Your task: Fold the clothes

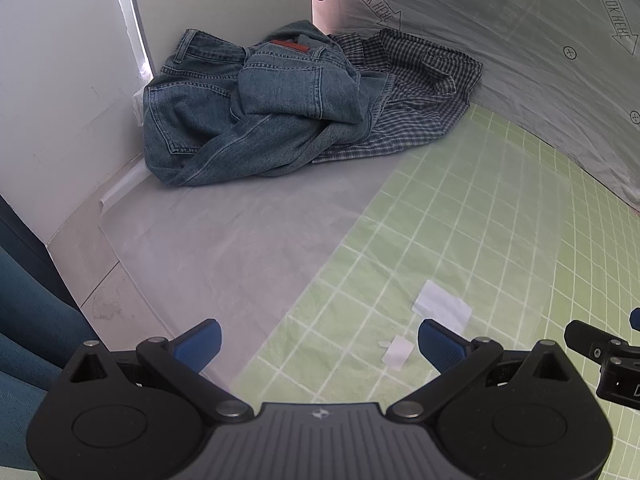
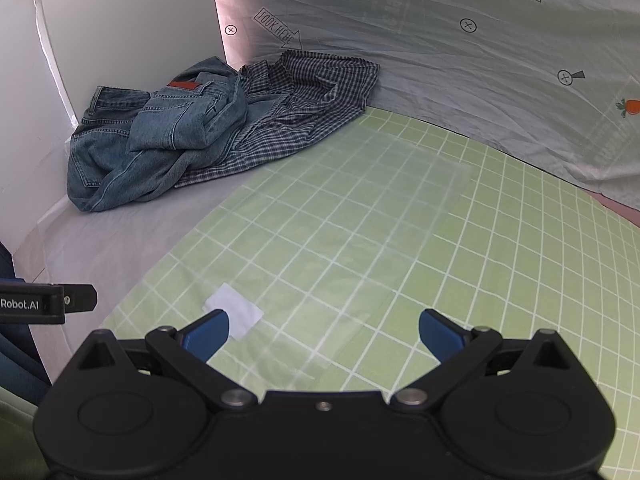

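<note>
A crumpled pair of blue jeans (image 1: pixel 248 112) lies in the far left corner, partly on top of a dark checked shirt (image 1: pixel 416 92). Both also show in the right wrist view, the jeans (image 2: pixel 152 140) to the left of the shirt (image 2: pixel 304 104). My left gripper (image 1: pixel 320 344) is open and empty, low over the table near its front, well short of the clothes. My right gripper (image 2: pixel 324 334) is open and empty over the green grid mat (image 2: pixel 400 248). The right gripper's side shows at the right edge of the left wrist view (image 1: pixel 608 360).
A white board wall (image 1: pixel 60 100) stands on the left. A wrinkled white sheet with printed arrows (image 1: pixel 500 48) forms the back. White paper labels (image 1: pixel 442 306) lie under a clear film on the mat. A dark blue-green cloth (image 1: pixel 24 300) hangs at the table's left edge.
</note>
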